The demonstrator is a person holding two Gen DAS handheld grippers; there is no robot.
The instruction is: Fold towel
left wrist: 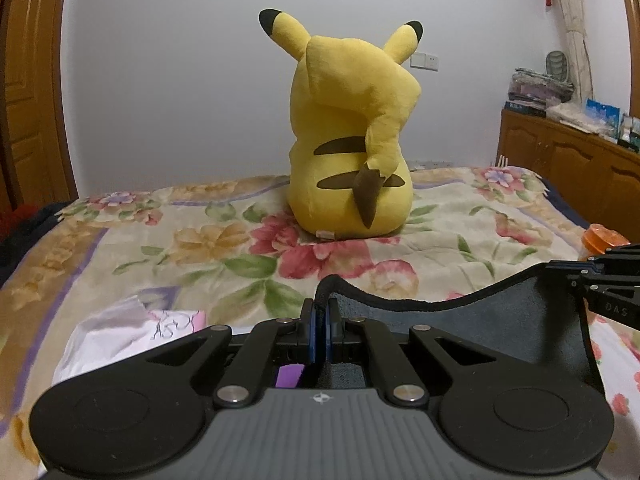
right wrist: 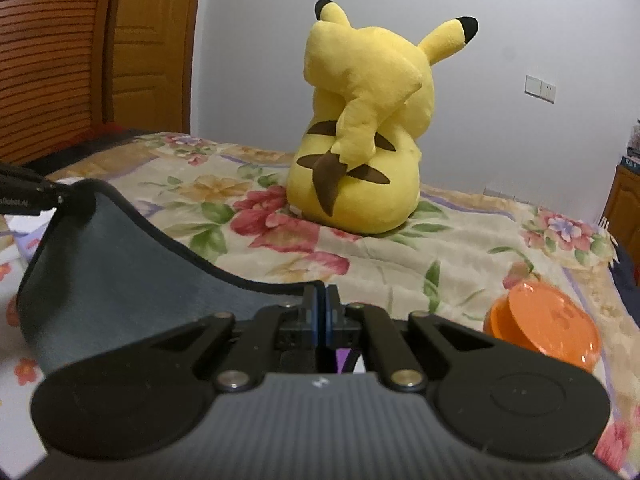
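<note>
A dark grey towel [left wrist: 500,320] with a black hem hangs lifted above the flowered bed, stretched between both grippers. My left gripper [left wrist: 322,312] is shut on one corner, the hem curling up between its blue pads. In the right wrist view my right gripper [right wrist: 320,300] is shut on the other corner of the towel [right wrist: 120,272], which sags away to the left. Each view shows the other gripper at its edge: the right gripper [left wrist: 600,272] at the right, the left gripper [right wrist: 28,196] at the left, both clamped on the cloth.
A big yellow plush toy [left wrist: 352,140] sits upright mid-bed on the floral blanket [left wrist: 160,248]. An orange lidded container [right wrist: 548,324] lies at the right. White and pink paper or cloth [left wrist: 132,332] lies at the near left. A wooden cabinet [left wrist: 568,160] stands at the right, a wooden door [right wrist: 152,40] at the left.
</note>
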